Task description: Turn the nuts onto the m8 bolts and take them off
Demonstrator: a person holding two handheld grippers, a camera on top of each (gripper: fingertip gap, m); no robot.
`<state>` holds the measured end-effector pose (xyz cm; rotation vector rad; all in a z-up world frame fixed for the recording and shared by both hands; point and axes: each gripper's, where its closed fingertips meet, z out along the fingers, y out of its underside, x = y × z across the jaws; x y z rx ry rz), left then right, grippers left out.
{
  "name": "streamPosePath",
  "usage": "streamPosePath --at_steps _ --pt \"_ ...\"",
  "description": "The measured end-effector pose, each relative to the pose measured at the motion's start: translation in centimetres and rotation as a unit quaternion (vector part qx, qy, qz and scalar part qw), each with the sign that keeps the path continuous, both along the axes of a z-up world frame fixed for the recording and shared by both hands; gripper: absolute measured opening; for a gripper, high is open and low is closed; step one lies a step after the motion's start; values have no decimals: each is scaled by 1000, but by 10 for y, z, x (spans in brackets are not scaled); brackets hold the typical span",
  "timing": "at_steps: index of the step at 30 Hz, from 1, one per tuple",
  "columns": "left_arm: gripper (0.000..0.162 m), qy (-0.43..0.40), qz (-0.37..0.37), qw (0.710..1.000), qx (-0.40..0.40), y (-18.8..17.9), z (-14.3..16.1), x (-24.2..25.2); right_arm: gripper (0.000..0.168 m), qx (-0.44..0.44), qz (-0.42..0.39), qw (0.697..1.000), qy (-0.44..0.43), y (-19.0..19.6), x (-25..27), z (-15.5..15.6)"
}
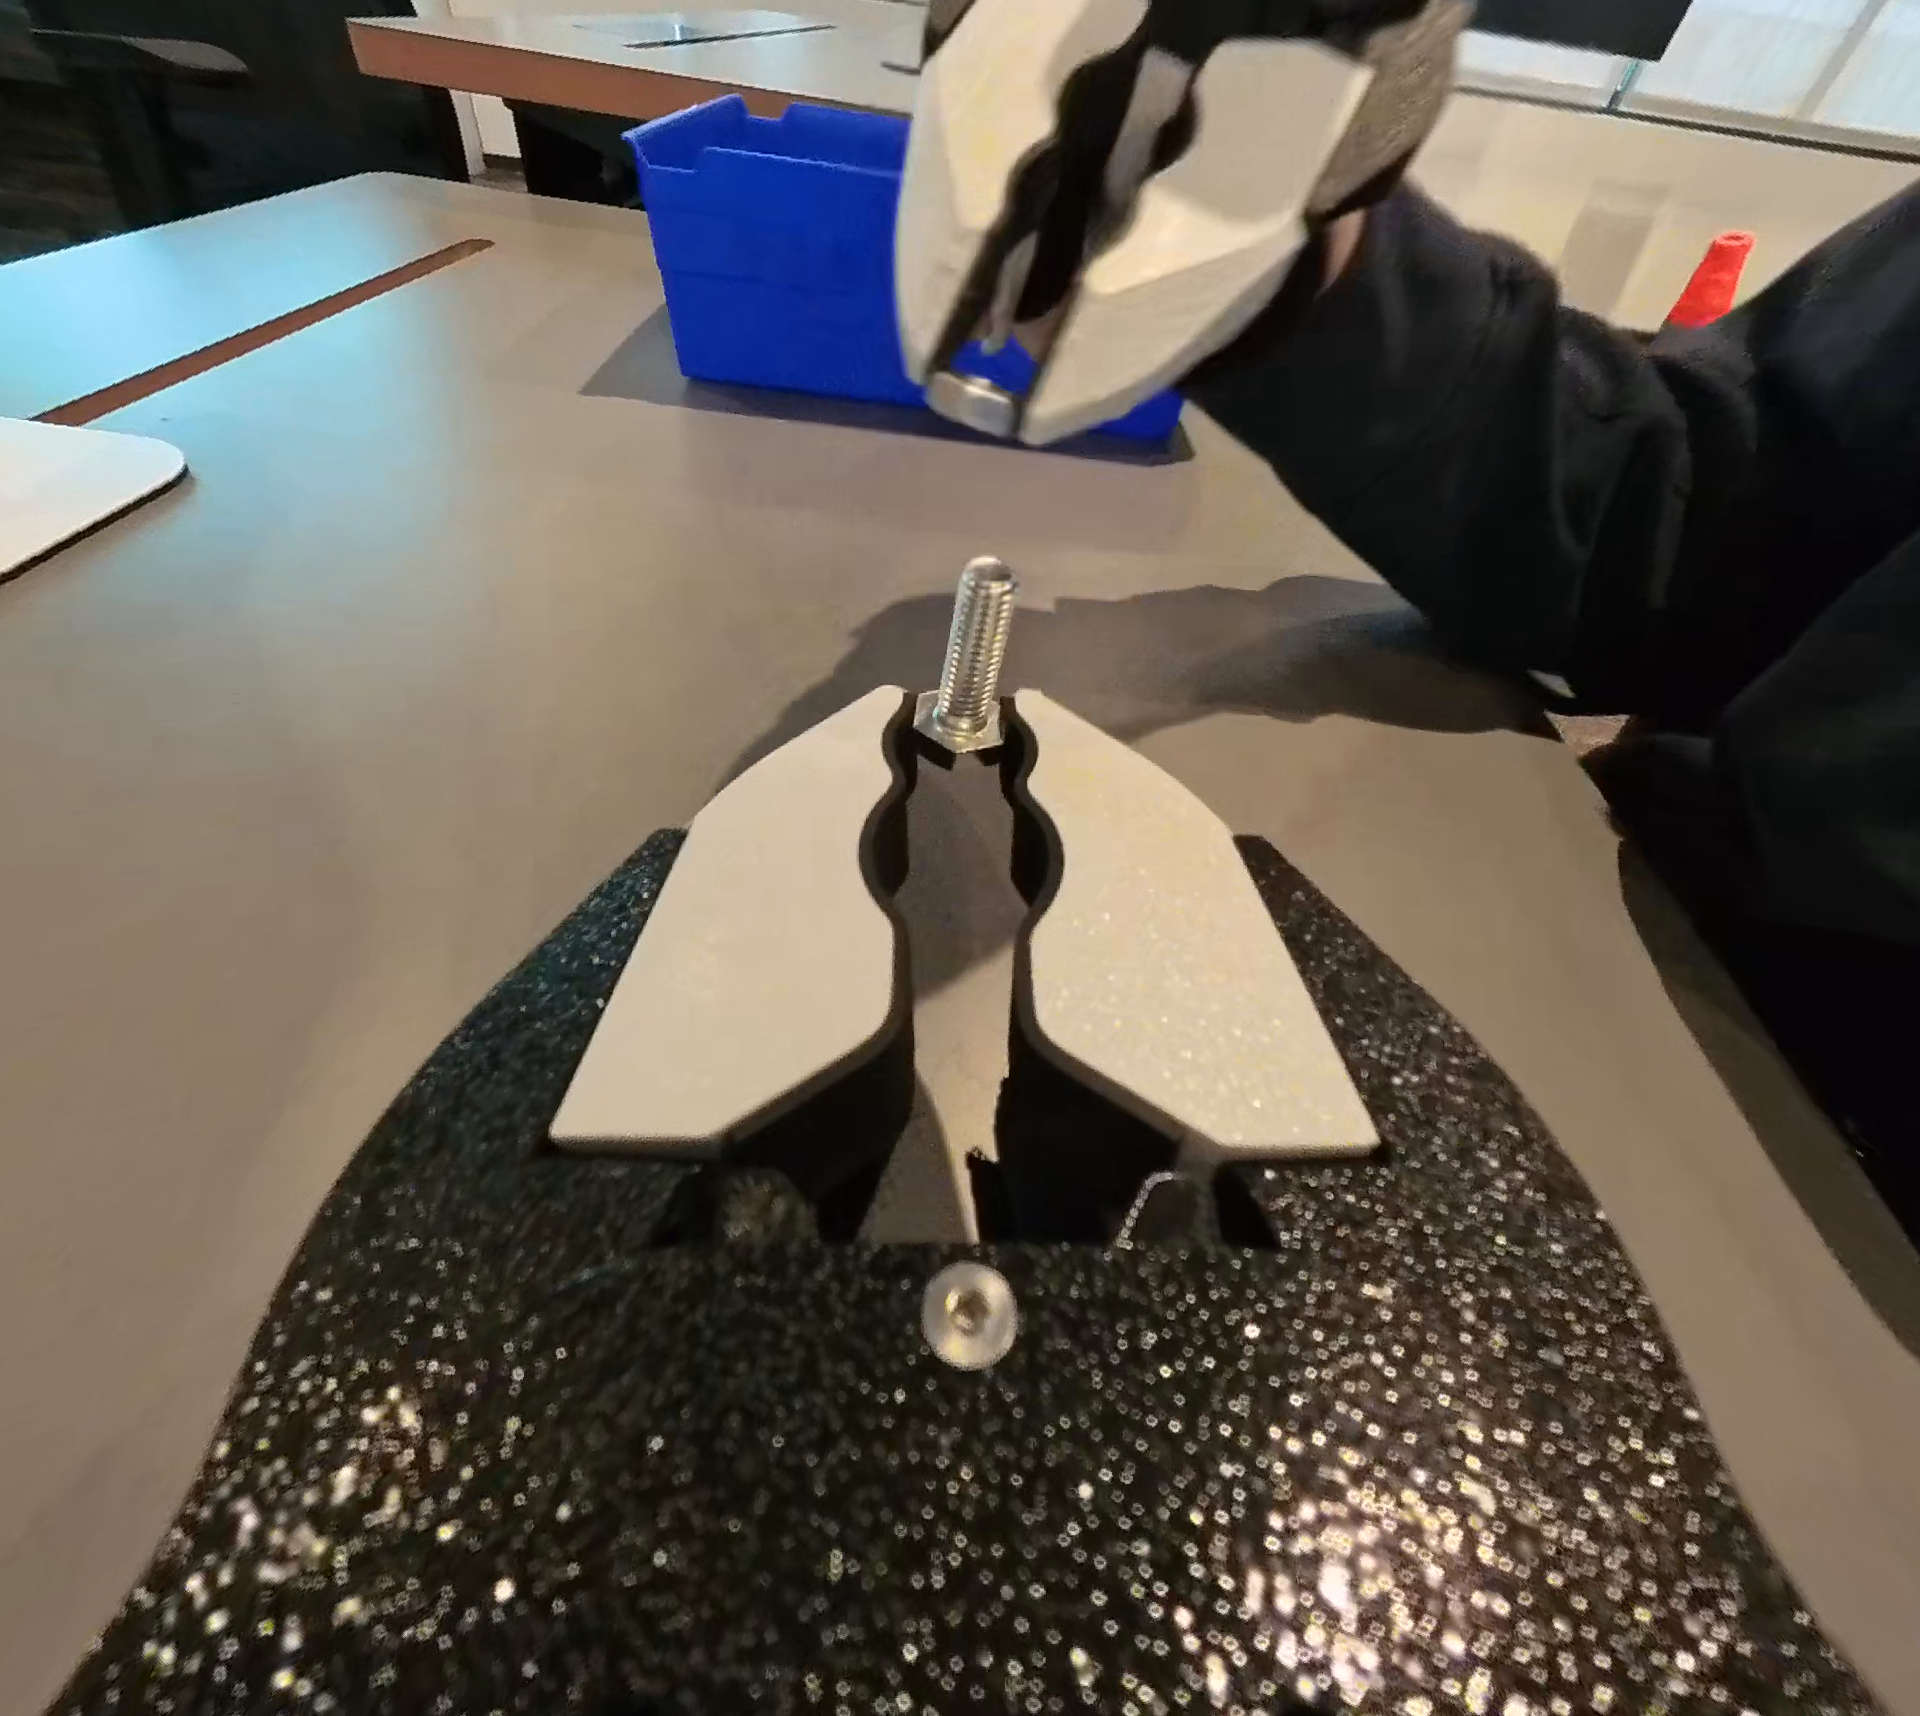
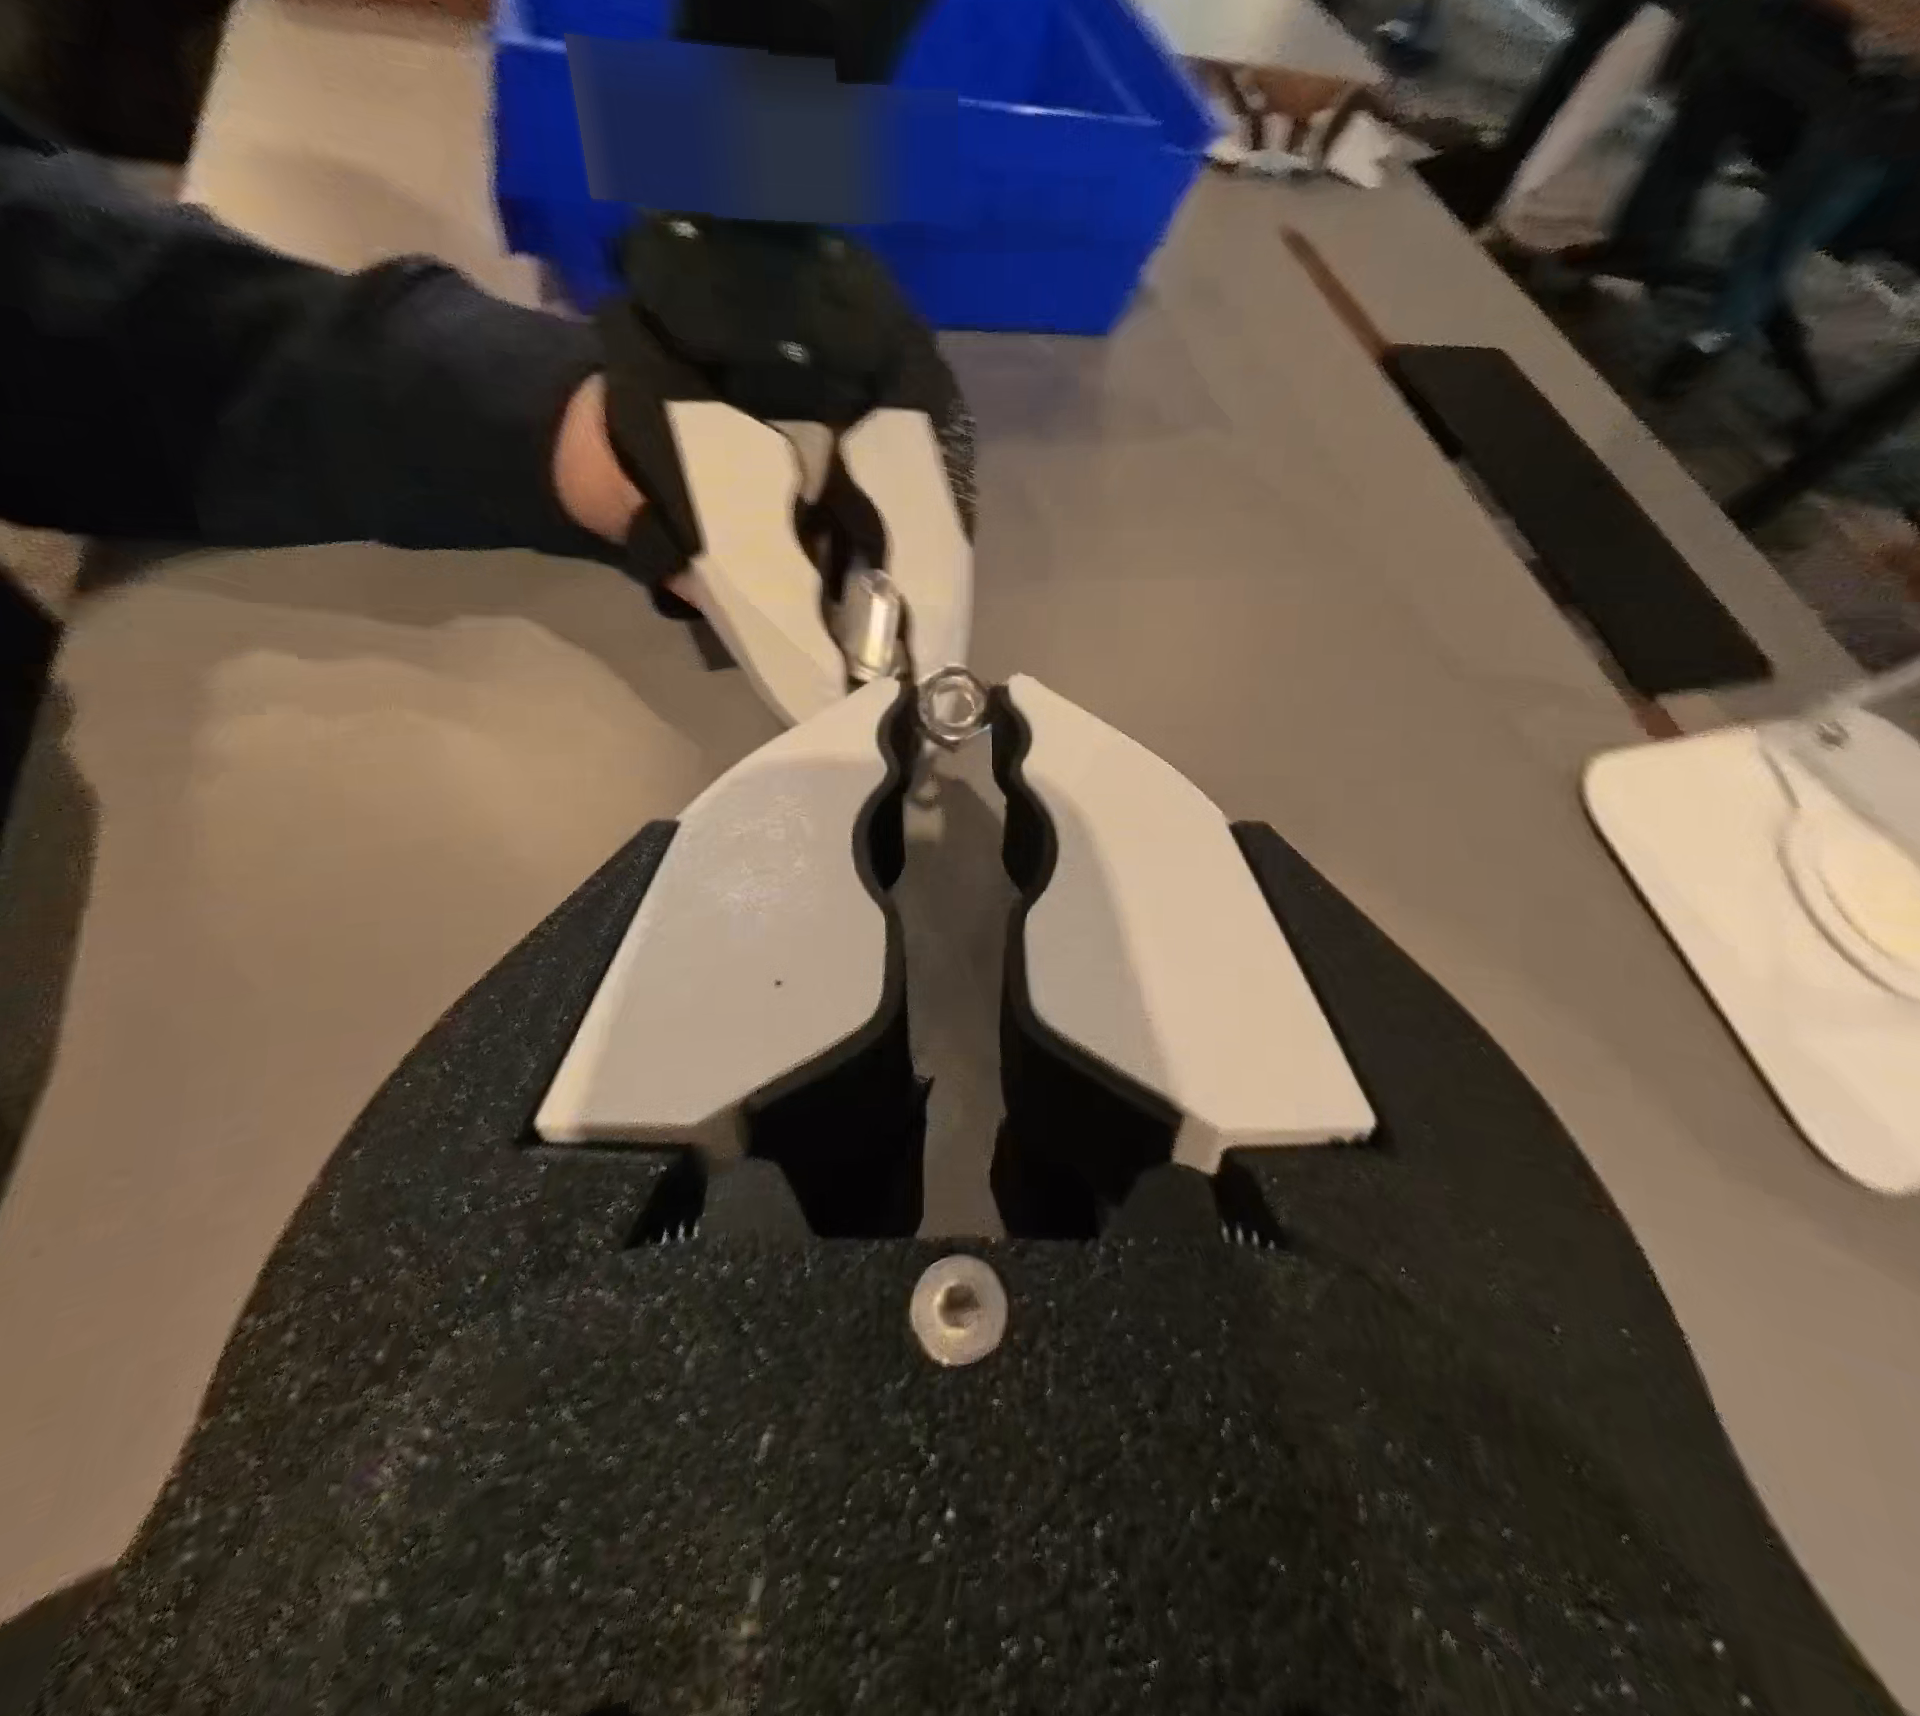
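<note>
My left gripper point(image 1: 956, 726) is shut on the hex head of a silver M8 bolt point(image 1: 971, 643), which stands upright with its bare thread pointing up. My right gripper point(image 1: 982, 409) hangs above and beyond the bolt, tilted down, shut on a silver nut point(image 1: 971, 404). The nut is apart from the bolt's tip. In the right wrist view, the right gripper point(image 2: 951, 710) pinches the nut point(image 2: 951, 718) at its fingertips. Just beyond it, the left gripper point(image 2: 894, 669) holds the bolt point(image 2: 871, 622). A dark sleeve shows behind each gripper.
A blue bin point(image 1: 779, 264) stands on the grey table point(image 1: 416, 627) behind the grippers; it also shows in the right wrist view point(image 2: 1039, 139). A white pad point(image 2: 1766, 918) lies to one side, next to a black strip point(image 2: 1558, 513). An orange cone point(image 1: 1714, 295) stands far right.
</note>
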<state>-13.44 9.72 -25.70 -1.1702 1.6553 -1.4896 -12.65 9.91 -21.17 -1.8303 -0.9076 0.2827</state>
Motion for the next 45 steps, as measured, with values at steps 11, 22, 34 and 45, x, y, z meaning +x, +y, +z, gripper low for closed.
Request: streamPosePath --at_steps 11,22,34,45 --pt "14 12 -16 1000 19 -7 -5 0 14 -54 42 994 -83 5 -30 -10" --pt "14 15 -20 1000 16 -8 -5 0 14 -75 53 993 -72 3 -30 -13" --pt "14 16 -22 1000 15 -9 -5 0 17 -71 52 994 -72 2 -31 -15" --pt "14 -3 -23 1000 -16 -6 3 -1 29 4 36 999 -24 4 -29 2"
